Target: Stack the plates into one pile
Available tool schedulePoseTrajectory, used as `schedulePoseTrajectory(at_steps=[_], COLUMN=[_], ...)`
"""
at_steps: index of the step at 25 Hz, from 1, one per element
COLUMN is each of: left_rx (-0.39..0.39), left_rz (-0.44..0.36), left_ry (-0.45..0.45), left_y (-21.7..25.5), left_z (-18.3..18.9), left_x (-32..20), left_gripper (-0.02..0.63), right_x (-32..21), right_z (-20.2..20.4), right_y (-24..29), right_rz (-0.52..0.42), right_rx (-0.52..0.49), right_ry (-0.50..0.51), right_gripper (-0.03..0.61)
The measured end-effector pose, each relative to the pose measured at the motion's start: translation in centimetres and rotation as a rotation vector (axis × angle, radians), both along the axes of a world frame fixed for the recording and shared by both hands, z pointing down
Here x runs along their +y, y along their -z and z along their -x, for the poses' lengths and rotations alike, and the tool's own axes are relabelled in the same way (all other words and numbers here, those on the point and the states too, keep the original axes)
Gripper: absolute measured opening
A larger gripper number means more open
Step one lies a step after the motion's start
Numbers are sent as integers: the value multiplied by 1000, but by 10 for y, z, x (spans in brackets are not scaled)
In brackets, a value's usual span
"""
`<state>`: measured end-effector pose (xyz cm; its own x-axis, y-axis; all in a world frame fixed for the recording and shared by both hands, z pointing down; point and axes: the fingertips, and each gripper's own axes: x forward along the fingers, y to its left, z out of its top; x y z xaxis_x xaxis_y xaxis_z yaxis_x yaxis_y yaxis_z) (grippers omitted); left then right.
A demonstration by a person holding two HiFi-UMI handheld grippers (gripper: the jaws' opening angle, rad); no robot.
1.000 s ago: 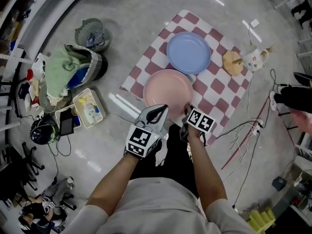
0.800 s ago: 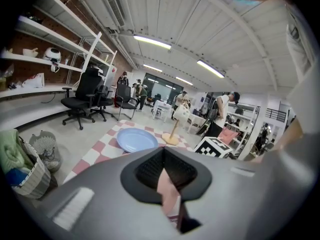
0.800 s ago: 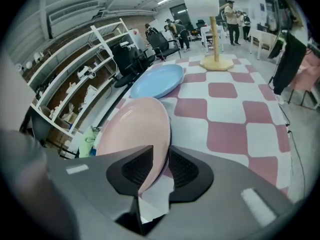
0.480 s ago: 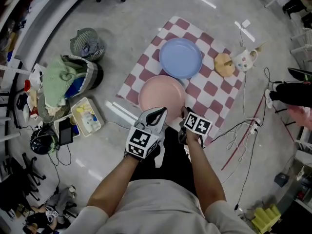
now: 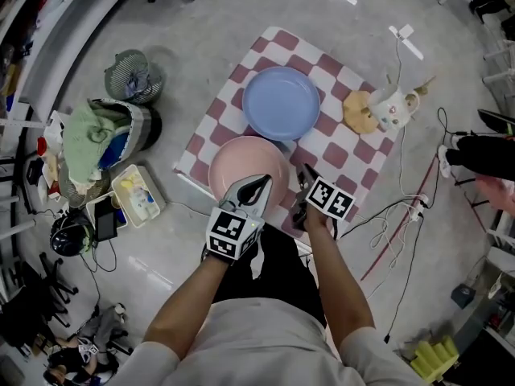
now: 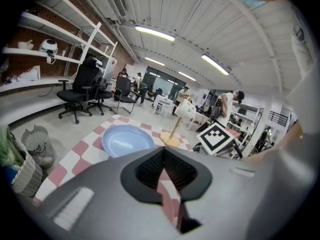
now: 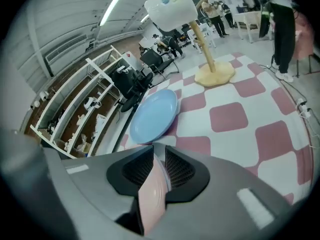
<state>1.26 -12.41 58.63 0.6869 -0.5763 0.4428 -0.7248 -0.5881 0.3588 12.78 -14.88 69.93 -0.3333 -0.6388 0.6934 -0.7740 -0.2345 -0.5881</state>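
Ref. landmark for all positions: blue plate (image 5: 282,103), lying on the check cloth (image 5: 342,147) spread on the floor.

1. Change (head view, last sec.): the cloth and both plates slide toward the lower left of the frame. Both claws keep approx. the same frame pos. Net effect: the claws now sit further in over the pink plate (image 5: 241,166) than before.

2. Pink plate pos. vs. blue plate: unchanged. It sits just beside the blue plate, on the person's side. The rims meet or slightly overlap in view; cannot tell which. It is not yet on top of the blue plate.

3. R claw (image 5: 303,182): at the pink plate's rim, on the side away from the blue plate. The R gripper view shows the pink rim edge-on between both pads, w/ the jaws clamped on it. The blue plate lies straight ahead of the jaws.

4. L claw (image 5: 259,182): also at the pink plate's side far from the blue plate. The jaws are drawn almost together, leaving a thin slit. Check pattern shows in the slit, no plate. Whether it nips the cloth cannot be told.

5. Meaning for task (judgement): grasp is established, transfer has not begun. Next req.: lift the pink plate clear of the blue plate's rim, carry it over the blue plate and lower it centred. Risk: w/ a hold on one rim only, the plate may tilt.
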Motion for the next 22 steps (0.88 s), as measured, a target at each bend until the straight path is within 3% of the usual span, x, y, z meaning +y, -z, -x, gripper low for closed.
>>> schedulePoseTrajectory(at_steps=[11,22], left_rx=[-25,-51], left_rz=[56,89], left_ry=[18,68], left_y=[-28,-45], left_z=[-38,-34], left_x=[-43,-61], left_gripper=[6,6], right_x=[-67,-102], right_z=[-21,-27], right_y=[-29,-64], right_rz=[18,73], right_rx=[-110,-147], right_ry=[-42,-110], right_gripper=[80,81])
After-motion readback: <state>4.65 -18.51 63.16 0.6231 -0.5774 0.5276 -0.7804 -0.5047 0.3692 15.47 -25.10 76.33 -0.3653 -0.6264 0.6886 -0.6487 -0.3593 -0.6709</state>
